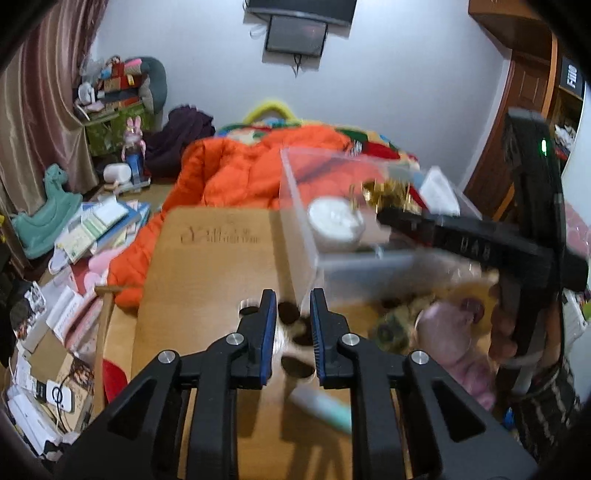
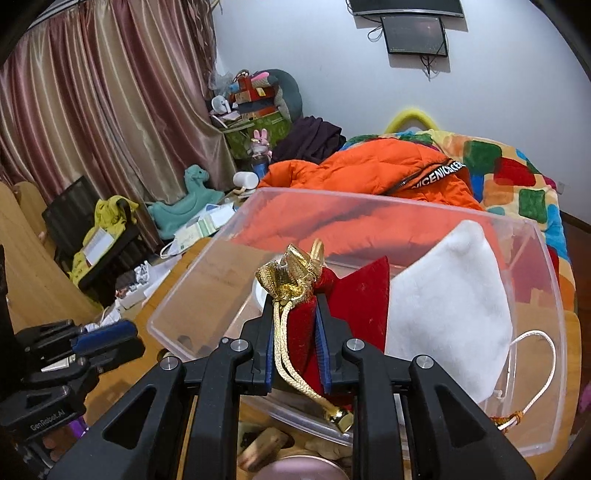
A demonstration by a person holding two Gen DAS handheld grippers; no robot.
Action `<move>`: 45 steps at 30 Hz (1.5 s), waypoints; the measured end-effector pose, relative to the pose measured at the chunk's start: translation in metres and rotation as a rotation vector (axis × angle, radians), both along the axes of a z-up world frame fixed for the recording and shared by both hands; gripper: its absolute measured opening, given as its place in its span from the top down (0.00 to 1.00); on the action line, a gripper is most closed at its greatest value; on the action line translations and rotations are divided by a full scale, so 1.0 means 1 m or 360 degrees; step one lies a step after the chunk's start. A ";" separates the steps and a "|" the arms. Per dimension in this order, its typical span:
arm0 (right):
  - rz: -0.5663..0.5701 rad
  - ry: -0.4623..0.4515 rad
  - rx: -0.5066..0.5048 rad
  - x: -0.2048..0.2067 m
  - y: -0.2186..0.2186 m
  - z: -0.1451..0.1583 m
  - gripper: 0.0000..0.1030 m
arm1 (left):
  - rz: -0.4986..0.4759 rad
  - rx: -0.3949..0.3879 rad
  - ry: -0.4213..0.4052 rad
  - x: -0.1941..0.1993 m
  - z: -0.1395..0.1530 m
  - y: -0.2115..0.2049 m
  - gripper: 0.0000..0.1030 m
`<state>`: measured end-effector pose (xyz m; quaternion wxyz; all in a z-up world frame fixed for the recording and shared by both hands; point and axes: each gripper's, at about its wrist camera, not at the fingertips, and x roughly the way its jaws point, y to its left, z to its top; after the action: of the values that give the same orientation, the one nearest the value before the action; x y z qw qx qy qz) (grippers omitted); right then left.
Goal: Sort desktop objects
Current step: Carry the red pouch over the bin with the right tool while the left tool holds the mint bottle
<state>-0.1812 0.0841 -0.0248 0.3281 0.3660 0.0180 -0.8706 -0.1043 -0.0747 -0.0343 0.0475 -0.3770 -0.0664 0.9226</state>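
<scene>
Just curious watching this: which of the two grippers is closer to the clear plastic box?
Right. The right gripper reaches over the clear plastic box, clamping a red pouch. The left gripper is beside the box, above the wooden table.

Beyond the jaws an orange puffer jacket (image 2: 373, 173) lies heaped on a bed, with a blanket of coloured patches (image 2: 517, 177) spread to its right. Far above the jaws a dark wall screen (image 2: 415, 35) hangs on the white wall. Up and to the left hang pink-brown curtains (image 2: 96, 110). Under them, left of the jaws, stands a teal rocking horse (image 1: 48, 214) with a heap of books (image 1: 99, 229) just beside it. A pink rabbit toy (image 1: 133, 138) stands farther back, near a dark purple garment (image 1: 181, 136).
</scene>
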 end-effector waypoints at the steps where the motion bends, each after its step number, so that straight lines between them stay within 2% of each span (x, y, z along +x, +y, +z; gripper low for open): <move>1: 0.0004 -0.0004 0.0001 0.001 0.000 -0.001 0.83 | -0.0010 0.0006 -0.0026 0.003 -0.005 0.000 0.84; 5: 0.0007 -0.0006 0.0001 0.004 -0.002 -0.003 0.83 | -0.0034 0.0038 -0.0109 0.018 -0.022 0.002 0.69; 8: 0.0004 0.0007 0.0018 0.007 -0.004 -0.003 0.83 | -0.0056 0.0075 -0.0141 0.024 -0.028 0.007 0.66; 12: 0.0003 0.0013 0.0029 0.009 -0.006 -0.003 0.83 | -0.0099 0.0100 -0.0165 0.026 -0.034 0.022 0.57; 16: 0.0006 0.0014 0.0051 0.011 -0.005 -0.004 0.83 | -0.0151 0.0040 -0.0174 0.026 -0.039 0.042 0.57; 19: 0.0001 0.0027 0.0069 0.012 -0.002 -0.004 0.83 | -0.0153 -0.0054 -0.0164 0.025 -0.043 0.054 0.57; 23: -0.0007 0.0012 0.0049 0.011 0.002 -0.004 0.83 | -0.0114 -0.0169 -0.0132 0.024 -0.045 0.060 0.77; 28: -0.0009 0.0014 0.0059 0.013 0.003 -0.004 0.80 | -0.0062 -0.0244 -0.0097 0.024 -0.043 0.055 0.77; 32: -0.0002 0.0011 0.0073 0.013 0.004 -0.004 0.78 | -0.0024 -0.0186 -0.0086 0.021 -0.038 0.042 0.77; 38: -0.0001 -0.0021 0.0063 0.010 0.006 -0.004 0.74 | 0.0018 -0.0059 -0.0020 0.022 -0.014 0.021 0.77; 40: 0.0001 -0.0030 0.0060 0.010 0.007 -0.004 0.64 | 0.0023 -0.0043 0.0017 0.020 -0.004 0.016 0.77; 42: 0.0006 -0.0029 0.0051 0.013 0.007 -0.002 0.58 | 0.0033 -0.0040 0.0053 0.017 0.004 0.013 0.77; 45: 0.0002 0.0031 0.0091 0.020 0.006 0.001 0.58 | 0.0021 -0.0007 0.0092 0.012 0.017 0.011 0.77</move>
<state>-0.1614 0.0897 -0.0240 0.3179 0.3669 0.0463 -0.8730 -0.0924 -0.0637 -0.0173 0.0425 -0.3498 -0.0655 0.9335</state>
